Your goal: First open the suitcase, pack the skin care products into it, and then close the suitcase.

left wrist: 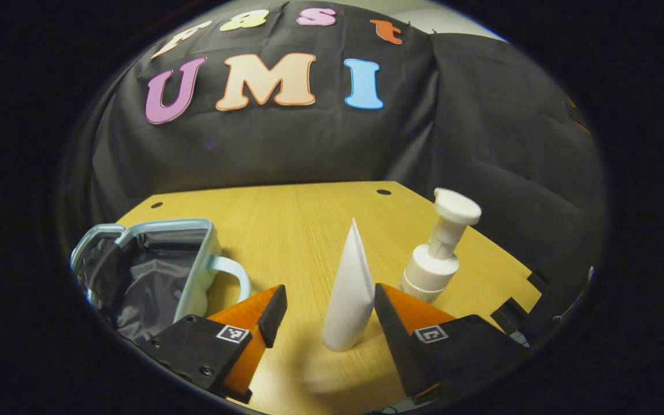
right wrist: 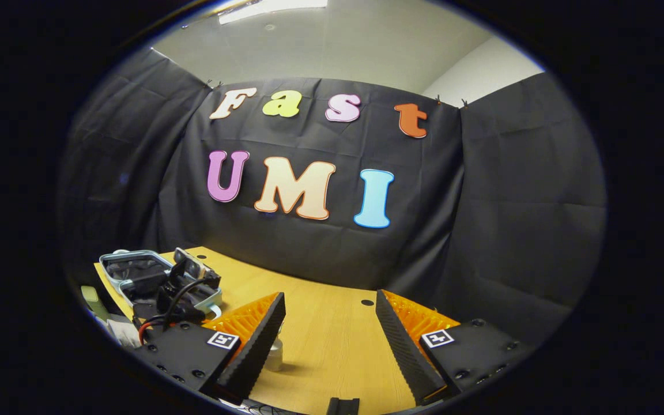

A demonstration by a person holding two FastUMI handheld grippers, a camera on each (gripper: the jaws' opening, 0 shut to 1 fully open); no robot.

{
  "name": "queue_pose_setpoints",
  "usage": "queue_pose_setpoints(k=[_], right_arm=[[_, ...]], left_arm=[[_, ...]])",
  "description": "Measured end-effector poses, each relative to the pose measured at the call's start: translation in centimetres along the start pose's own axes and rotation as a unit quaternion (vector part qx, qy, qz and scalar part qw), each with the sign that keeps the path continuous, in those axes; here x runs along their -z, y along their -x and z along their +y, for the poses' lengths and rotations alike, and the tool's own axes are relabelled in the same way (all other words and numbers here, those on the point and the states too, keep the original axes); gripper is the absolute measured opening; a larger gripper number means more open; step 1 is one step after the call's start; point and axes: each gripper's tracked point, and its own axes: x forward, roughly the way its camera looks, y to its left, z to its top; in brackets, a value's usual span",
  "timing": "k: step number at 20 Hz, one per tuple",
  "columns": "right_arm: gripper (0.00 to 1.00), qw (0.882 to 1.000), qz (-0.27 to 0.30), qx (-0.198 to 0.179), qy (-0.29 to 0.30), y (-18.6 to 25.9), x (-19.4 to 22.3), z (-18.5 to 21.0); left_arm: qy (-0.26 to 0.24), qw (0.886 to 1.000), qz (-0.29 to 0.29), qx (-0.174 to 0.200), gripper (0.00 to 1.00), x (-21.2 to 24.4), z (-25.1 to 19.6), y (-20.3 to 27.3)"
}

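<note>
Suitcase: one, pale blue, lying open on the wooden table (left wrist: 309, 225). In the left gripper view the suitcase (left wrist: 193, 271) sits at about 8 o'clock, its dark lining showing and its handle facing the middle of the table. In the right gripper view the suitcase (right wrist: 136, 271) lies at about 8 o'clock, far off.

Skin care products: two in the left gripper view. One white tube (left wrist: 350, 294) stands upright on its cap just below centre. One white pump bottle (left wrist: 438, 253) stands at about 4 o'clock, just beside the tube and behind it.

Small jar: one silvery item (right wrist: 274, 354), partly hidden behind a finger in the right gripper view at about 7 o'clock; what it is cannot be told.

Left gripper (left wrist: 326, 308): one, jaws spread wide. The tube stands between the fingers; the finger at 4 o'clock looks to be touching it or very close, the other is apart.

Right gripper (right wrist: 329, 340): one, jaws spread wide, holding nothing, over bare table.

Other gripper: seen far off in the right gripper view, near the suitcase, with cables (right wrist: 176, 300).
</note>
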Motion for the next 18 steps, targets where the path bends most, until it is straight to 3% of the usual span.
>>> queue_pose_setpoints(k=[3, 5, 11, 18], right_arm=[[0.99, 1.000, 0.005, -0.017, -0.002, -0.3, 0.8, 1.1], [0.99, 0.999, 0.004, -0.030, -0.014, -0.8, 1.1, 2.0], [0.99, 0.995, 0.000, -0.073, -0.063, -4.2, 3.0, 5.4], [0.99, 0.993, 0.058, -0.068, -0.082, -8.7, 9.8, 8.7]], left_arm=[[-0.001, 1.000, 0.015, 0.023, 0.34, 0.3, -0.7, -0.7], [0.002, 0.999, 0.026, 0.042, 0.31, -0.4, -1.4, 0.1], [-0.020, 1.000, -0.006, 0.023, 0.28, -6.0, -0.2, 5.3], [-0.015, 0.999, -0.033, -0.005, 0.28, -10.6, 3.7, 10.4]])
